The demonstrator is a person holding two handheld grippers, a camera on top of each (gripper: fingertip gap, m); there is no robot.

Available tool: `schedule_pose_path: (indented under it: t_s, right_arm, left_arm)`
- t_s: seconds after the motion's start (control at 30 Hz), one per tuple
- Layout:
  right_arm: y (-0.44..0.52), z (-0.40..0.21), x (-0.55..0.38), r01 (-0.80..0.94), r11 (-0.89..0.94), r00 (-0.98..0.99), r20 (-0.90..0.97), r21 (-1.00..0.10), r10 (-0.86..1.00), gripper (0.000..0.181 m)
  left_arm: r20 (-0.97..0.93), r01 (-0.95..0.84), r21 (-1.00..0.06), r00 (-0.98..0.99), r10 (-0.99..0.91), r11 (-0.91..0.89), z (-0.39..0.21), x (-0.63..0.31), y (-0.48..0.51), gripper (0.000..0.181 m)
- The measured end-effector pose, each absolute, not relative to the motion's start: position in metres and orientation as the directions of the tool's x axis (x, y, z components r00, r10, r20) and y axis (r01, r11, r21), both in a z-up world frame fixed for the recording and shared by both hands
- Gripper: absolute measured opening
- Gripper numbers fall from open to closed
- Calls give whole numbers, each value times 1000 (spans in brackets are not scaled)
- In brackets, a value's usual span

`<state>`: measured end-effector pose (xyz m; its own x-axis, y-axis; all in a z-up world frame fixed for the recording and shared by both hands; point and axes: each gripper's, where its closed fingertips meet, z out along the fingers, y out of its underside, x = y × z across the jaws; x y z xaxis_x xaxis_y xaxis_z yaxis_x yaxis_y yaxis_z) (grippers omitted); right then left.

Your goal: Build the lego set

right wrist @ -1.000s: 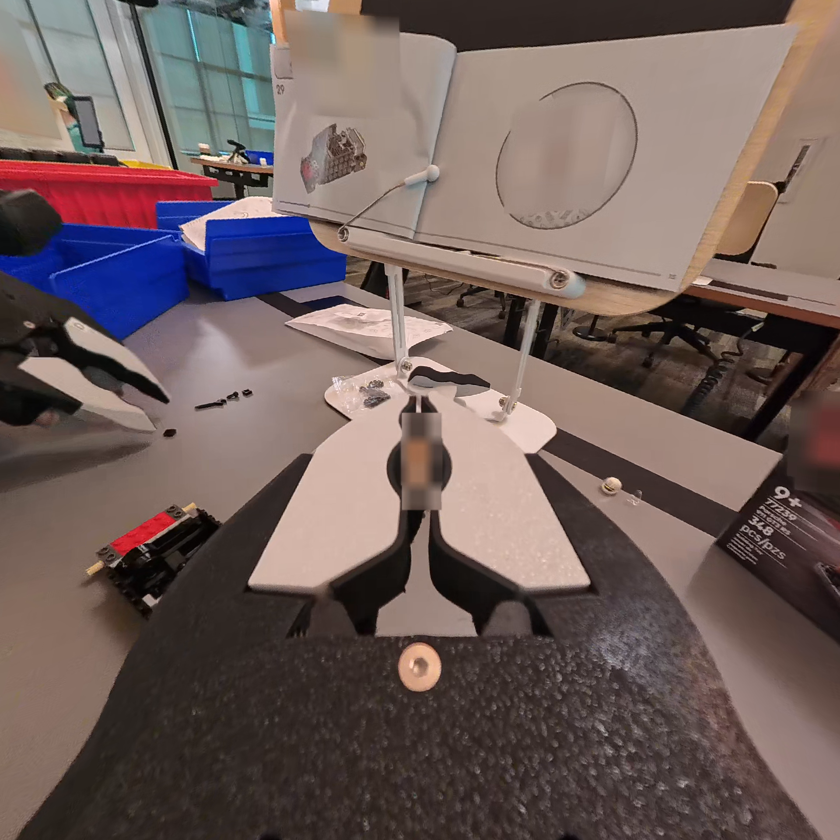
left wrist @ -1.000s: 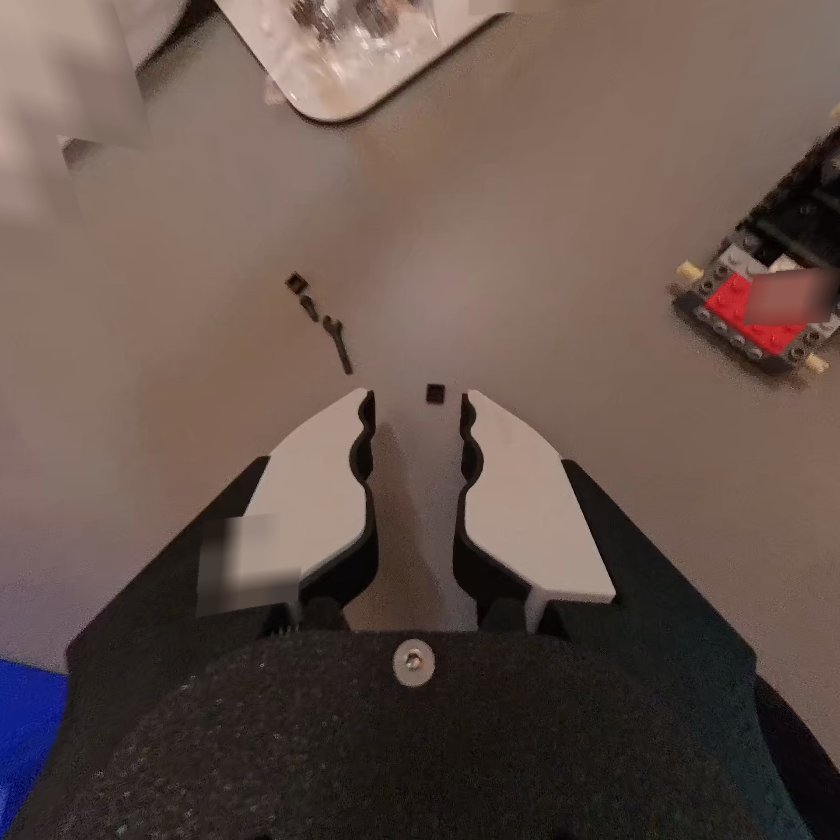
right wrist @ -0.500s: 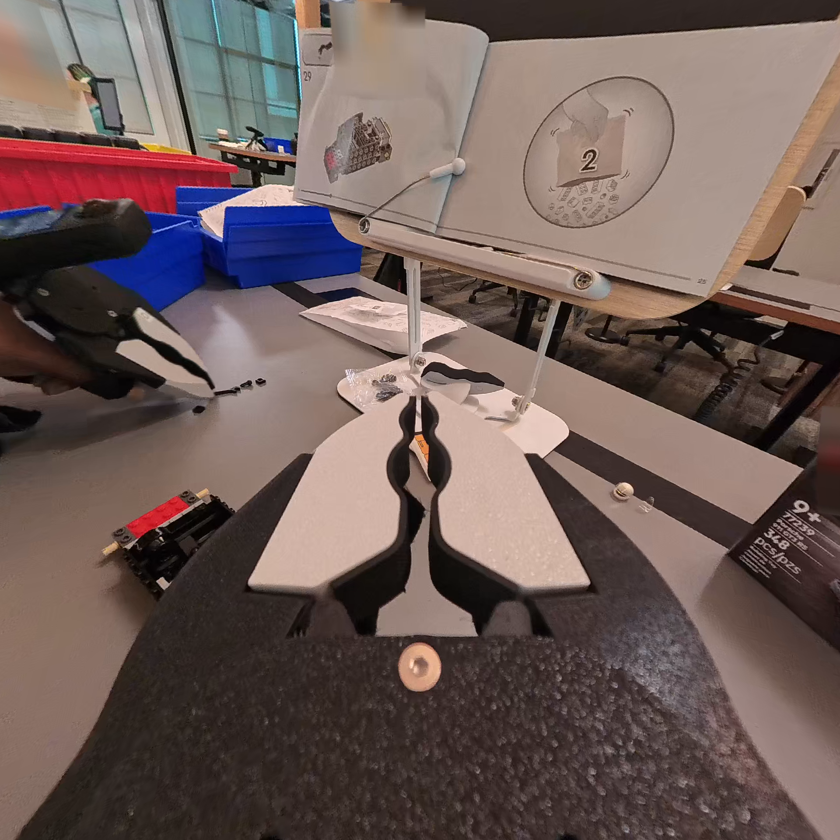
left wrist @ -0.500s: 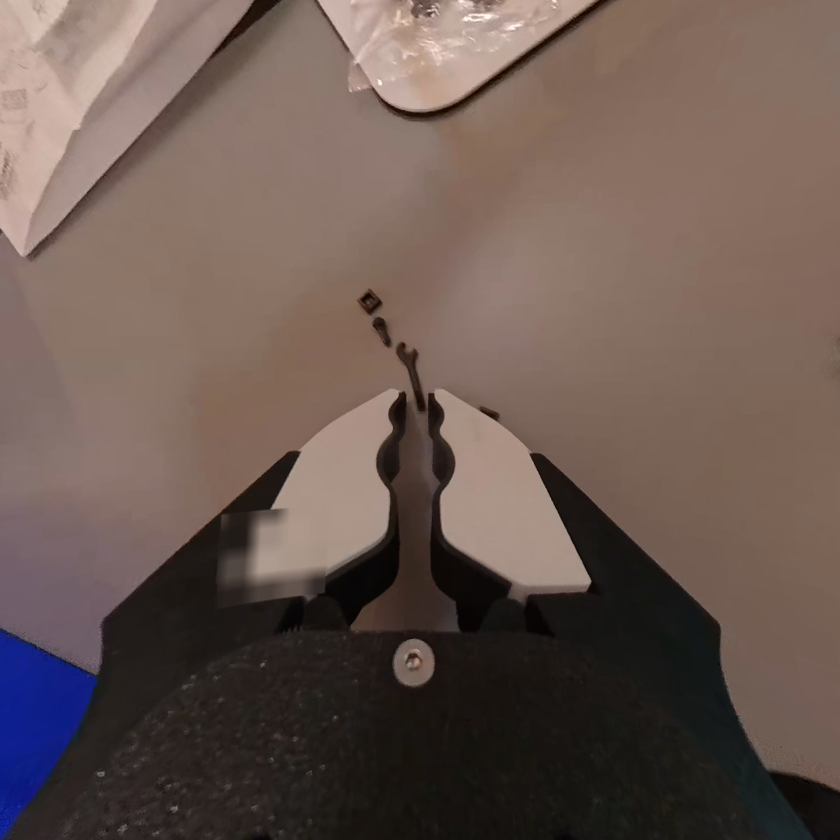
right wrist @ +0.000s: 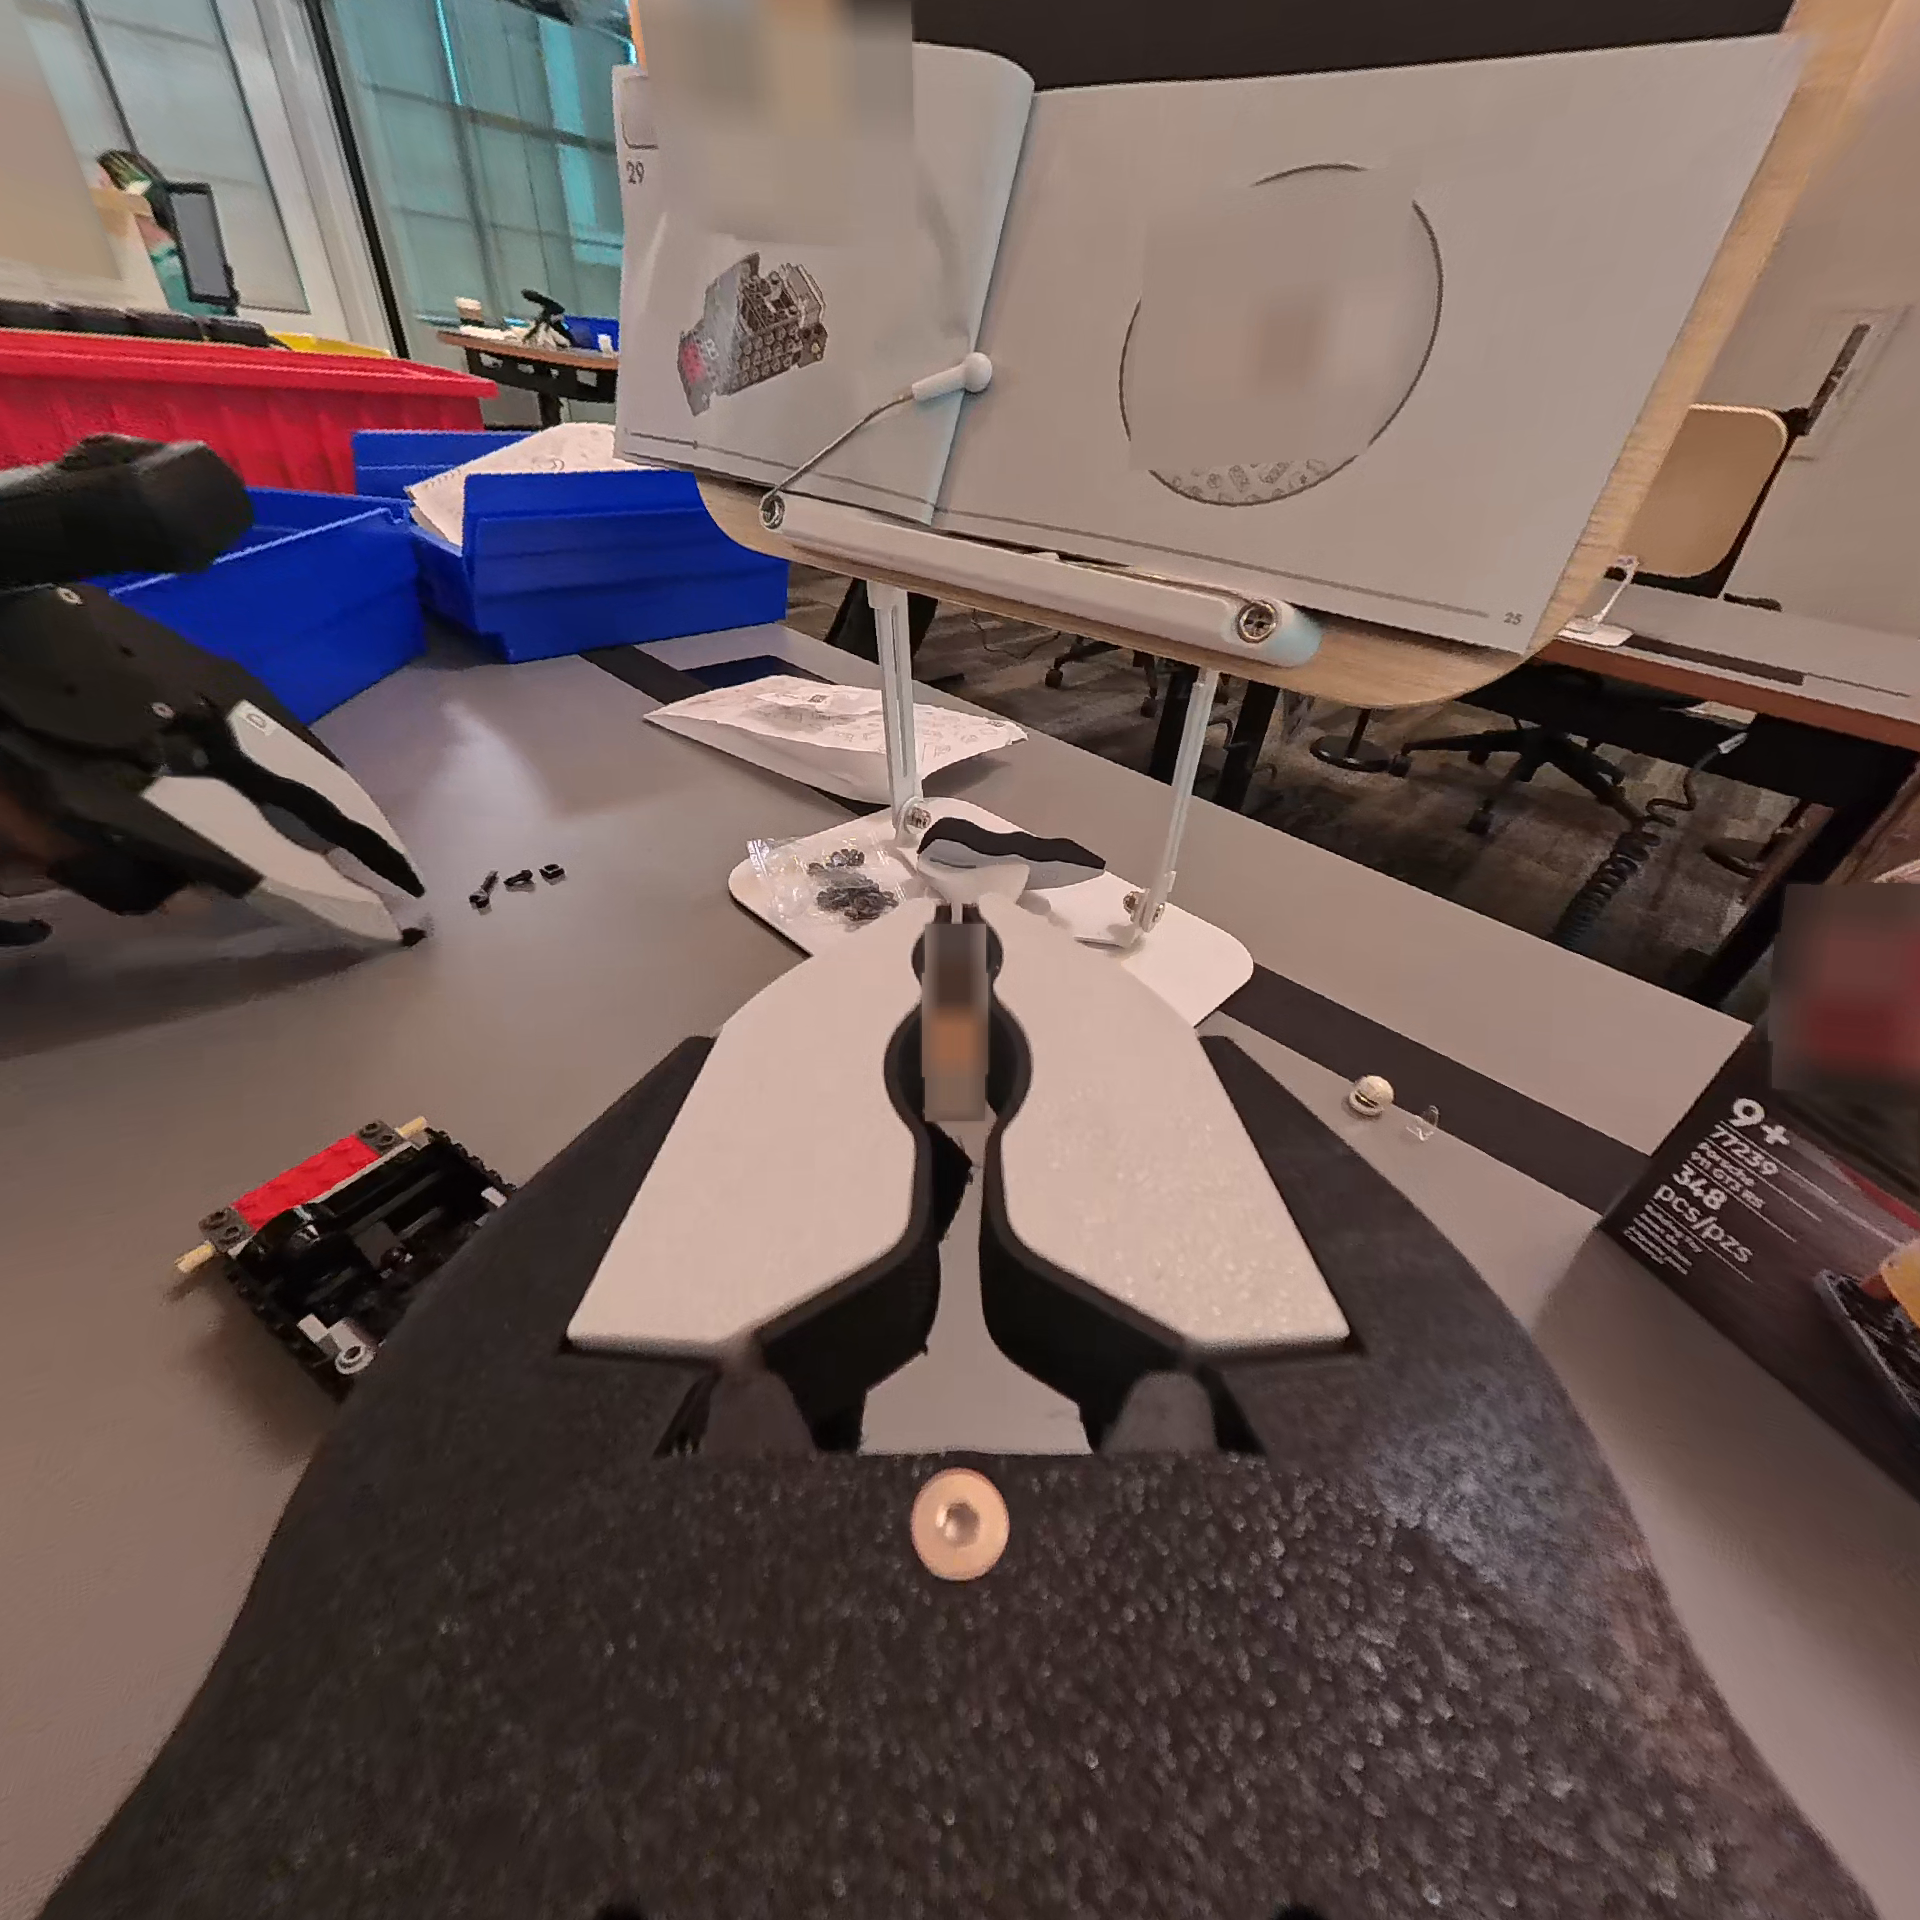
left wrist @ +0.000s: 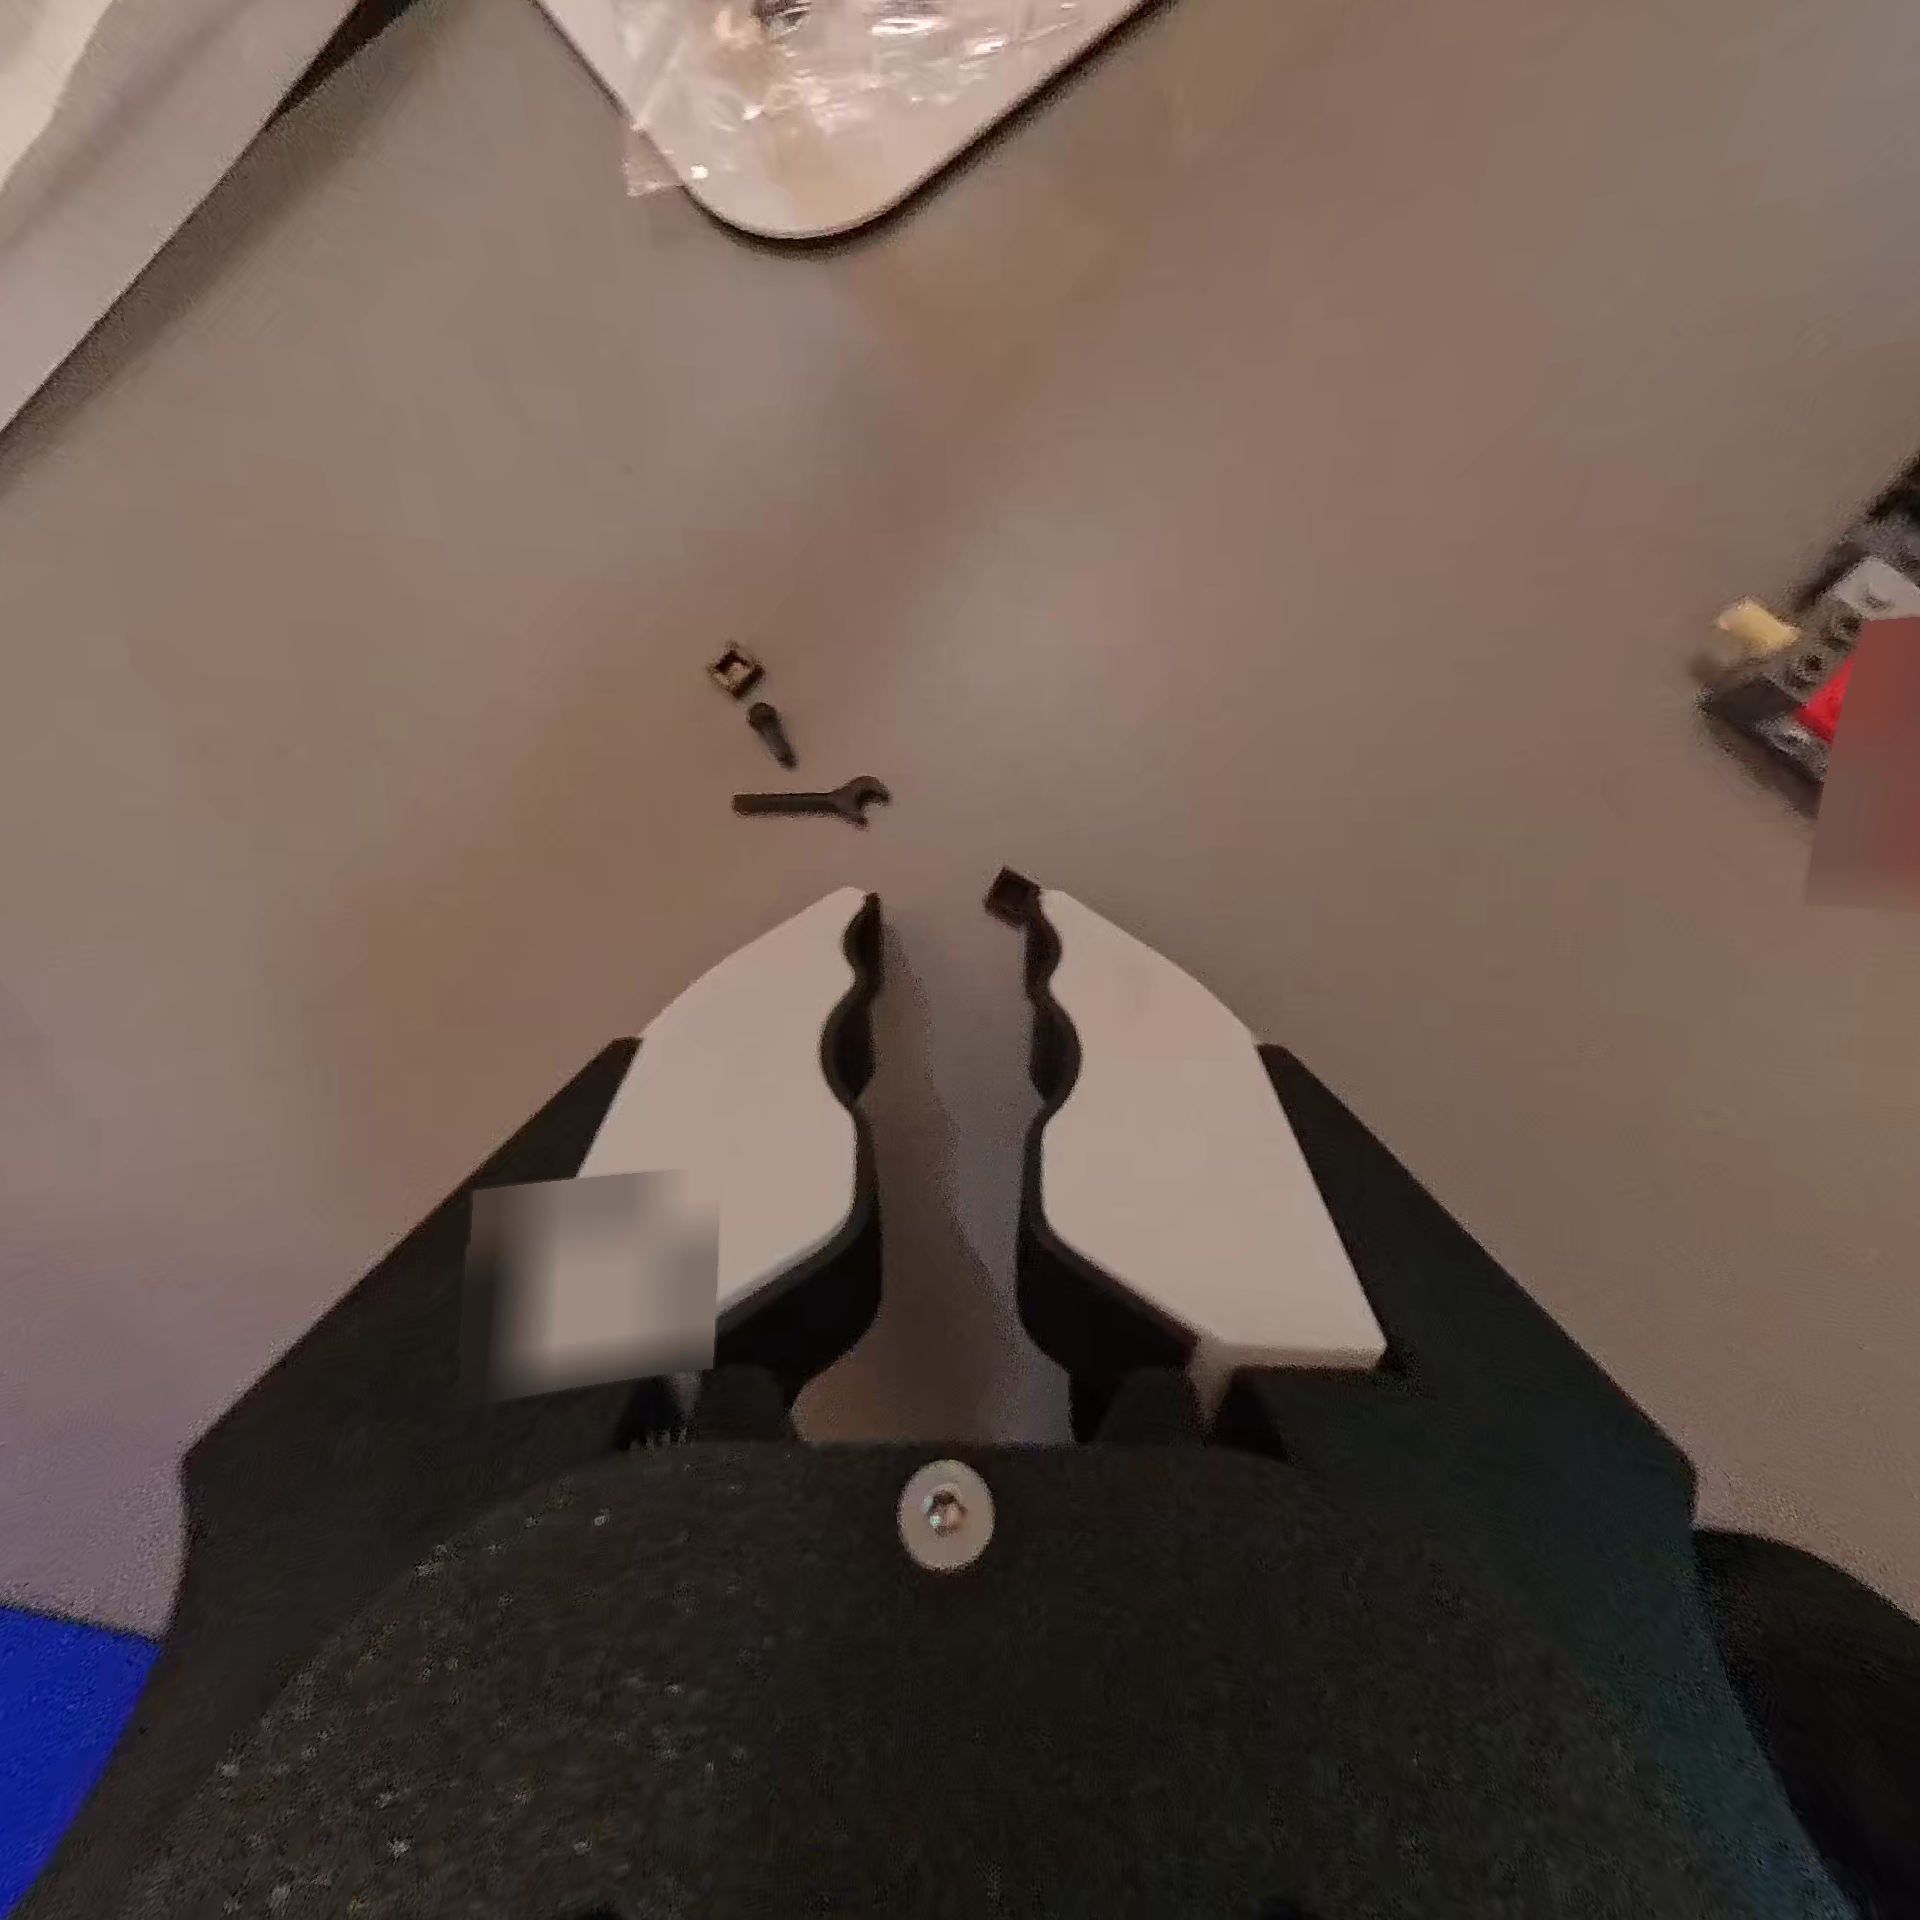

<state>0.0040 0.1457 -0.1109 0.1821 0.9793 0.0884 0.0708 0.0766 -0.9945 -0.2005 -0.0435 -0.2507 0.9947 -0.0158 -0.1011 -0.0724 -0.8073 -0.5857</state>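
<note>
Left gripper (left wrist: 940, 902) hovers low over the grey worktop (left wrist: 1351, 520), jaws narrowly parted, a small black piece (left wrist: 1010, 891) touching its right fingertip. Right gripper (right wrist: 956, 940) is closed on a thin piece; the partly built lego model (right wrist: 343, 1236) lies to its left.

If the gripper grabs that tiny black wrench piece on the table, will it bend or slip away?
The thin black plastic wrench piece looks rigid, so it probably won't bend. It lies flat on the smooth grey table, so it would likely slide or spin when nudged. Being so slim, it may slip between the open left gripper.
</note>
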Motion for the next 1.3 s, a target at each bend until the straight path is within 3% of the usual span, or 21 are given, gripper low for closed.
schedule_pose_path:
  t_s: [0.1,0.23,0.37,0.5,0.57,0.77,1.03,1.3]
  right_arm:
    - [146,-110,4,71,82,183,93,-994,979,2]
    - [145,-112,4,76,77,174,90,-994,981,2]
    - [145,-110,5,72,88,176,99,-994,979,2]
    - [146,-110,5,66,72,173,82,-995,981,2]
    - [145,-111,5,70,71,168,82,-995,982,2]
    - [143,-112,4,71,75,156,85,-995,984,2]
    - [142,-113,3,78,80,149,91,-994,985,1]
    - [129,-127,-5,129,106,85,118,-986,989,2]
  left_arm:
    - [-120,-53,-585,993,22,-809,-253,-210,-40,9]
    - [-148,-55,-603,988,44,-796,-253,-220,-31,0]
    - [-168,-63,-615,984,52,-786,-248,-226,-30,7]
    - [-51,-45,-626,999,-17,-779,-246,-207,-39,36]
    - [-69,-57,-611,997,-19,-789,-251,-210,-39,37]
    - [-92,-39,-626,996,23,-779,-252,-223,-28,14]
    - [-179,-94,-641,983,29,-762,-252,-240,-9,0]
    - [-144,-67,-677,989,43,-733,-242,-242,-18,35]
